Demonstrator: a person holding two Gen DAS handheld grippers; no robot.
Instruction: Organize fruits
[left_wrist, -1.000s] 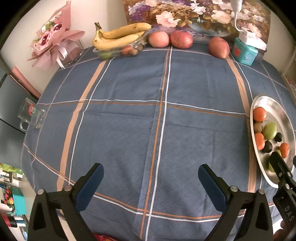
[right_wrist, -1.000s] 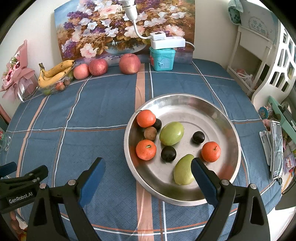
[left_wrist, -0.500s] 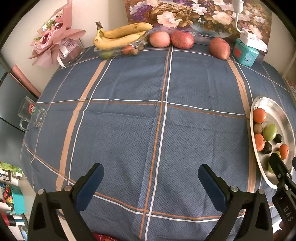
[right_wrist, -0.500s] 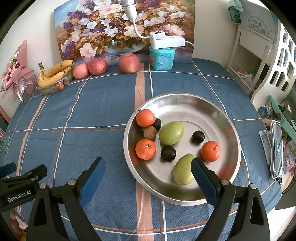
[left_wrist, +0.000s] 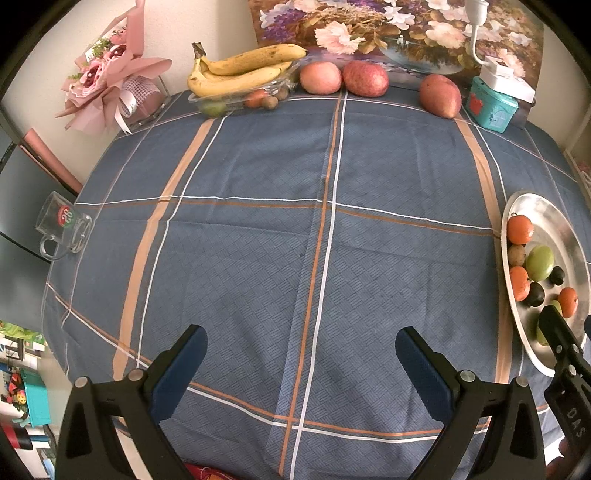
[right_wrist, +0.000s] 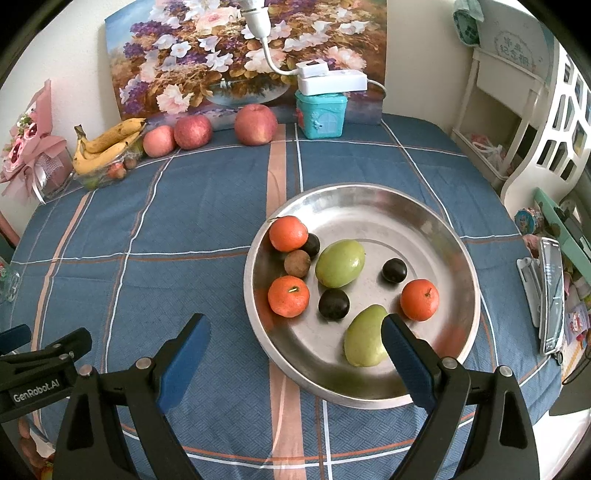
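While tongs (right_wrist: 295, 339) gape, steel plate (right_wrist: 424, 221) holds oranges (right_wrist: 288, 233), mangoes (right_wrist: 340, 263), plums (right_wrist: 333, 303).

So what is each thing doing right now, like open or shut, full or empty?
Left gripper: open, holding nothing.
Right gripper: open, holding nothing.
Metal plate: holding loose fruit, part bare.
Clear dish: full, bananas on top.
Three apples: loose on the tablecloth.
Glass mug: lying on its side, looks empty.
Teal box: lid shut.
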